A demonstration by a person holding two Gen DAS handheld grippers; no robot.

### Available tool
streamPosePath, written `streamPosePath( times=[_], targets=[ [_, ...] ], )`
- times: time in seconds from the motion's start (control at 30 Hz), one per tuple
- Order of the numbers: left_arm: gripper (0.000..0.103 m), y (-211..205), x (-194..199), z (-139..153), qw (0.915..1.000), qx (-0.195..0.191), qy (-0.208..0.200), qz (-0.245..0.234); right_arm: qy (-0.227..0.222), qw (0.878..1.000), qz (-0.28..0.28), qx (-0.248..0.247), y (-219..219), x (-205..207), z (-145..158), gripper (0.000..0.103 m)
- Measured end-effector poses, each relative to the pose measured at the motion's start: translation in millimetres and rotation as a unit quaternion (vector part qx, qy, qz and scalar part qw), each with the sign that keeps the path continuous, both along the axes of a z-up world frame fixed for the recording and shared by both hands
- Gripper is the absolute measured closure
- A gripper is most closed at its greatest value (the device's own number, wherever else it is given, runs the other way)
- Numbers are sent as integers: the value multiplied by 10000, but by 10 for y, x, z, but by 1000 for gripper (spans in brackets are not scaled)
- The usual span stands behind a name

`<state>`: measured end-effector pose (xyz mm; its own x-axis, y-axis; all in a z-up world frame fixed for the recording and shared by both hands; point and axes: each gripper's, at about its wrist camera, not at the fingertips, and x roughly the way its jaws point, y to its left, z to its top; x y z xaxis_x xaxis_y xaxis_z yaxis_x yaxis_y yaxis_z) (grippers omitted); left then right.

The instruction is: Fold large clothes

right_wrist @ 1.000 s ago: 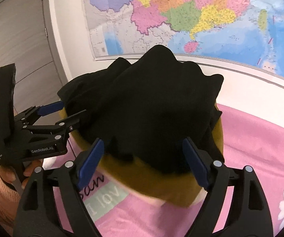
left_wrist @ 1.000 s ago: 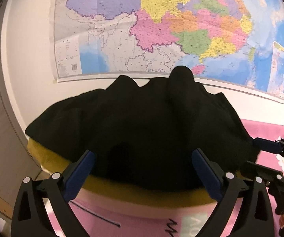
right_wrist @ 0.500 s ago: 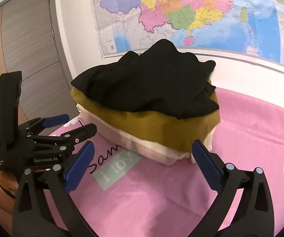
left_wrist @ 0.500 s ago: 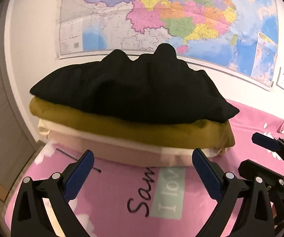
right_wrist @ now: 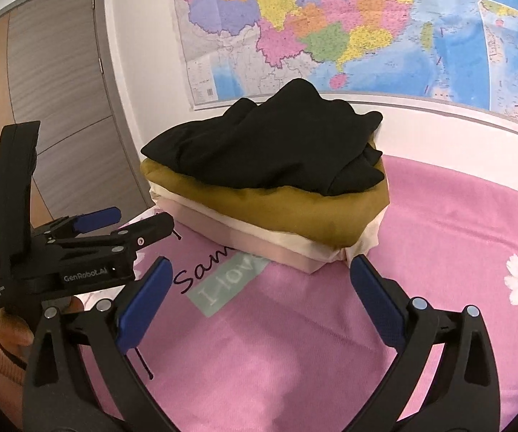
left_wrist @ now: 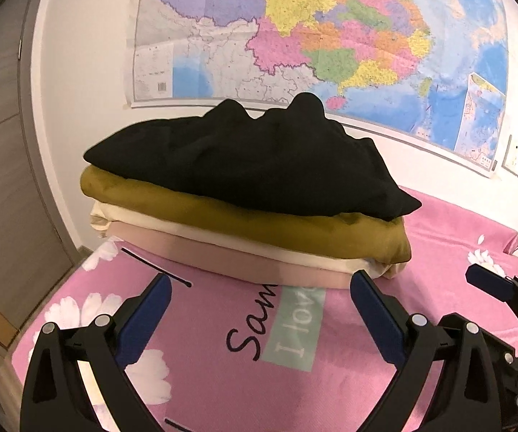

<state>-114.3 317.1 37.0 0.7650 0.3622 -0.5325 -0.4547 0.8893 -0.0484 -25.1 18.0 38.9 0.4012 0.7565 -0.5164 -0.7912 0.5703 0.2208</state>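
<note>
Both our tongs, left tongs [left_wrist: 259,298] and right tongs [right_wrist: 259,280], stand open and empty; the black garment [left_wrist: 251,158] lies stacked ahead, so next we fetch another garment.

Black left tool [right_wrist: 129,223], blue pads [right_wrist: 143,297], silver screws, white "GenRobot.AI" lettering

Black garment [left_wrist: 244,165] – folded but rumpled, peaked along the rear edge, lying on top of a stack of folded clothes [right_wrist: 280,223]: mustard layer [left_wrist: 259,226], then cream, then pale pink at bottom – resting on pink floral bedsheet [right_wrist: 438,237].
</note>
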Motion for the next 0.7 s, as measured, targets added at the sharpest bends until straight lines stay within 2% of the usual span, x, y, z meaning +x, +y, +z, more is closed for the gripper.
streamPosePath(
  times=[0.23,0.7],
  targets=[
    [7,-47,-116,0,10000,49,-11,84,123,9999,86,14,-54,-68,-12,6],
    [7,-159,-222,24,9998,218,-22,40,21,10000,44,78,-124,-161,53,6]
  ],
)
